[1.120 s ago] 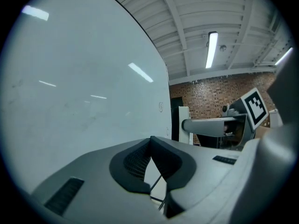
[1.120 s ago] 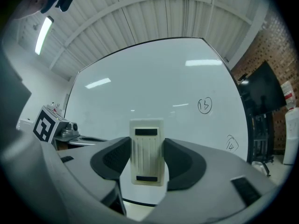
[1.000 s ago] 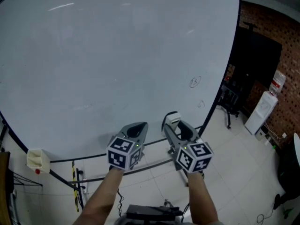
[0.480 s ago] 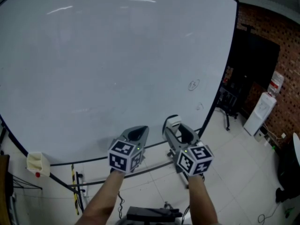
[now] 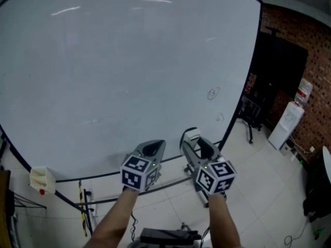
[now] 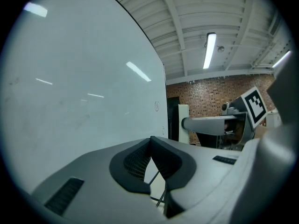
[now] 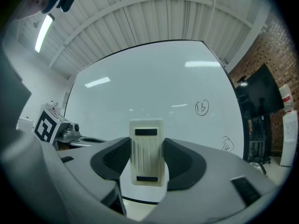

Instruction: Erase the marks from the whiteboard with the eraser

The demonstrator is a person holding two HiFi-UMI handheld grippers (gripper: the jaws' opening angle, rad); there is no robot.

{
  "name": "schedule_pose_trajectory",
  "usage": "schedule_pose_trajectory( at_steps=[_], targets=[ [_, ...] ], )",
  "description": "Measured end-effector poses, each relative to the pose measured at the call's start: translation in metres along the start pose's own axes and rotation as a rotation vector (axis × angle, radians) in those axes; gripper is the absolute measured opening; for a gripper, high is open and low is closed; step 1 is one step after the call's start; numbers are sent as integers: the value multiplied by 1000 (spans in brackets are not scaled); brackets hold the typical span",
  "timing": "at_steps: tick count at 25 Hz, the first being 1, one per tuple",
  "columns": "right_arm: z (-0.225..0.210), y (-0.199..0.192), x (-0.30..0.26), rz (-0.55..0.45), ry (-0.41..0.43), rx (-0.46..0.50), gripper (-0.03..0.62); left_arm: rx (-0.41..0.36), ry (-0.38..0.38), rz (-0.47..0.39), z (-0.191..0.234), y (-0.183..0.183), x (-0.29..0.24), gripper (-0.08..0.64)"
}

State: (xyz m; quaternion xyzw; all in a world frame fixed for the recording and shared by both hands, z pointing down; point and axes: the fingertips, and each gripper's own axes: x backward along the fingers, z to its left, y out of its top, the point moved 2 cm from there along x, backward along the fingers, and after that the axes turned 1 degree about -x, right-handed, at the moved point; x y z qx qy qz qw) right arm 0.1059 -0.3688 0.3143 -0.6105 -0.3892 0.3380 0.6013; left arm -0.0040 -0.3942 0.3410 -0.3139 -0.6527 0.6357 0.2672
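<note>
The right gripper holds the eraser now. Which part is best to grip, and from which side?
Its two long narrow edges, about mid-length, approached from the ribbed back. The eraser is a slim upright block; the right gripper clamps it so, probably leaving the far face free toward the whiteboard.

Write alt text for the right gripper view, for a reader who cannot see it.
The right gripper holds a cream eraser upright between its jaws, facing a large whiteboard. Two small circled marks sit near the board's right edge, with a brick wall beyond it.
</note>
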Motion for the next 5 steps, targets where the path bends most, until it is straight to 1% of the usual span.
schedule_pose_trajectory(
  at_steps=[5],
  targets=[
    [3, 0, 3, 0, 7, 4, 227, -2, -3, 7, -3, -1, 3, -6]
  ],
)
